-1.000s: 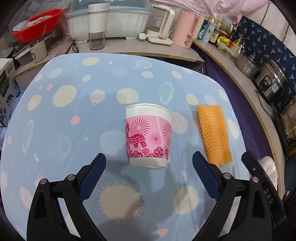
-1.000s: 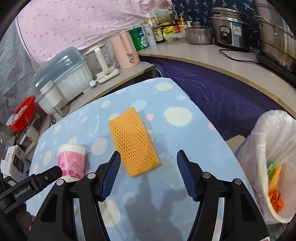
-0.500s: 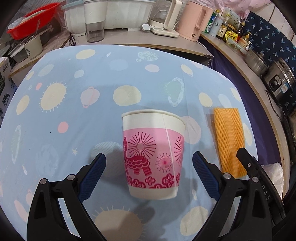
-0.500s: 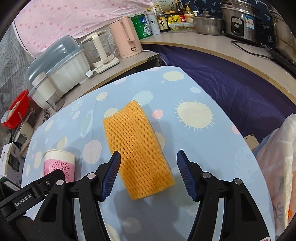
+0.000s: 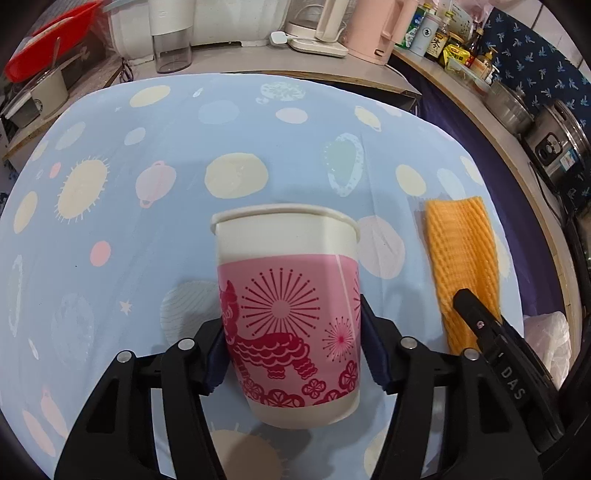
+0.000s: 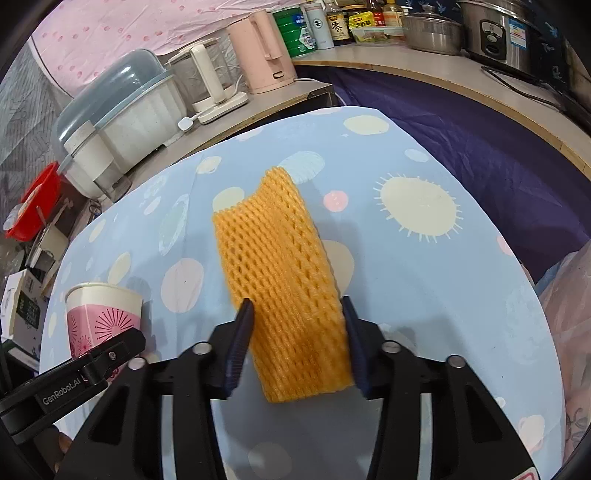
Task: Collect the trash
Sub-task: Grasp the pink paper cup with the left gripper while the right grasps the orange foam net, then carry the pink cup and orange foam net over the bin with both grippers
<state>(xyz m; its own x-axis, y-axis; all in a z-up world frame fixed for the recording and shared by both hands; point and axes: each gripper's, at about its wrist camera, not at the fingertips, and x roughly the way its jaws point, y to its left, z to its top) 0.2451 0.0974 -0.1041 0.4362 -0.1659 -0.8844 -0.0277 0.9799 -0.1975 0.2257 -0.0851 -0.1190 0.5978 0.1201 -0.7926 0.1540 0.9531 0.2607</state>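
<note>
A pink-and-white paper cup (image 5: 288, 258) stands upright on the blue spotted tablecloth (image 5: 147, 229). My left gripper (image 5: 291, 332) is closing around its lower half; both blue pads touch its sides and the rim looks pressed out of round. The cup (image 6: 103, 314) also shows at the left of the right wrist view. To its right lies an orange foam net sleeve (image 6: 277, 251), flat on the cloth. My right gripper (image 6: 295, 310) is closing on the sleeve's near end, with a pad against each long edge. The foam net (image 5: 461, 258) also shows in the left wrist view.
A white plastic trash bag (image 6: 569, 295) hangs off the table's right edge. Behind the table a counter carries a pink kettle (image 6: 262, 51), a covered dish rack (image 6: 125, 103), bottles and a rice cooker (image 6: 495, 29). A red basin (image 6: 37, 199) sits at far left.
Both grippers moved forward and down onto their objects. Their jaws, wide open before, have narrowed until the pads meet the cup and the foam net.
</note>
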